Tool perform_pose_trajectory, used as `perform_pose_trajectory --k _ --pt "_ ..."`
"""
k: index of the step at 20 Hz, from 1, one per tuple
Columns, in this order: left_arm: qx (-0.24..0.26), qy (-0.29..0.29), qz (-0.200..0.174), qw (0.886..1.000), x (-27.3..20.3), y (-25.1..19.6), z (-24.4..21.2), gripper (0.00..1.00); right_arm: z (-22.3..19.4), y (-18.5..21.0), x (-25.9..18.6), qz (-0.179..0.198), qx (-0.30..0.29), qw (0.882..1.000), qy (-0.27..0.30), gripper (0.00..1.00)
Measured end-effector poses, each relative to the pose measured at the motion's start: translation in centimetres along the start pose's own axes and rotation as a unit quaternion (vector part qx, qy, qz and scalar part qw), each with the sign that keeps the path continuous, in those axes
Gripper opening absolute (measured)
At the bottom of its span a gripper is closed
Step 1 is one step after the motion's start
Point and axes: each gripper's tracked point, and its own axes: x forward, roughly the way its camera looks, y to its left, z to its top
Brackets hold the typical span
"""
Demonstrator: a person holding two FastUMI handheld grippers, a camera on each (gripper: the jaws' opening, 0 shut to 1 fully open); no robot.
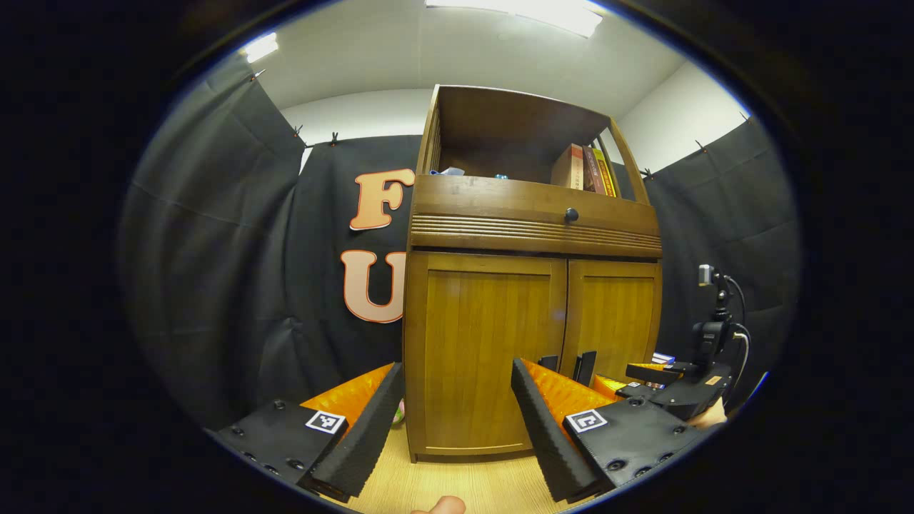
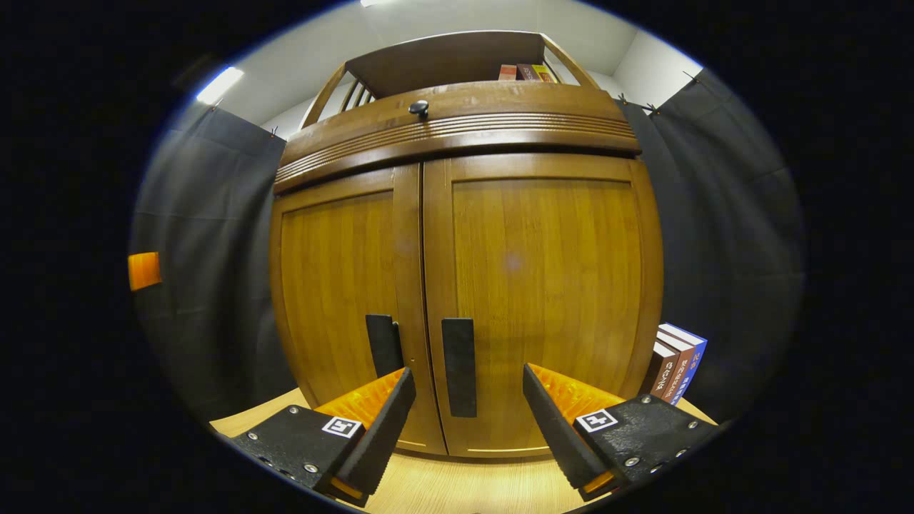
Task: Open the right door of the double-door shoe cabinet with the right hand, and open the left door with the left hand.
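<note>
Doors on the shoe cabinet (image 2: 464, 235) are both closed and meet at a thin line down the middle. The right door (image 2: 546, 300) has a tall handle (image 2: 458, 368) standing straight up by that line; the left door (image 2: 335, 285) has its own handle (image 2: 383, 345) just across it. Your right gripper (image 2: 468, 421) is spread wide, holding nothing, close to both handles. Your left gripper (image 1: 457, 428) is wide too, farther back. Books (image 2: 677, 371) stand beside the cabinet's right edge.
</note>
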Motion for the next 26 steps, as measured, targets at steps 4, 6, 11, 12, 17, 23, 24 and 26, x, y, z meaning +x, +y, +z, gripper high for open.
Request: perform_pose_trajectory --k 4,6,11,12,17,23,24,26 --pt "-0.002 0.003 0.012 1.0 -0.1 1.5 -0.5 0.96 -1.8 0.4 2.3 0.002 0.015 1.0 0.018 0.93" --pt "-0.001 0.002 0.019 1.0 0.2 2.1 -0.5 0.98 -2.3 0.7 3.2 0.004 0.023 0.999 0.028 0.93" --pt "-0.007 0.008 0.018 1.0 0.5 2.5 -1.3 0.96 -2.8 0.3 5.1 -0.005 0.02 0.999 0.029 0.8" --pt "-0.006 0.009 0.017 1.0 0.5 2.5 -1.4 0.96 -2.9 0.2 5.5 -0.006 0.021 0.999 0.03 0.67" --pt "-0.008 0.012 0.022 1.0 0.8 2.7 -1.8 0.96 -3.0 0.6 6.5 -0.003 0.025 0.999 0.029 0.66" --pt "-0.012 0.021 0.026 0.999 1.1 2.9 -2.2 0.95 -3.4 0.5 7.1 -0.012 0.013 0.999 0.029 0.37" --pt "-0.012 0.021 0.029 0.999 1.1 3.0 -2.2 0.95 -3.4 0.4 6.9 -0.012 0.012 0.999 0.03 0.48" --pt "-0.009 0.021 0.037 0.999 1.1 3.2 -2.2 0.95 -3.4 0.5 6.7 -0.013 0.004 1.0 0.028 0.35"
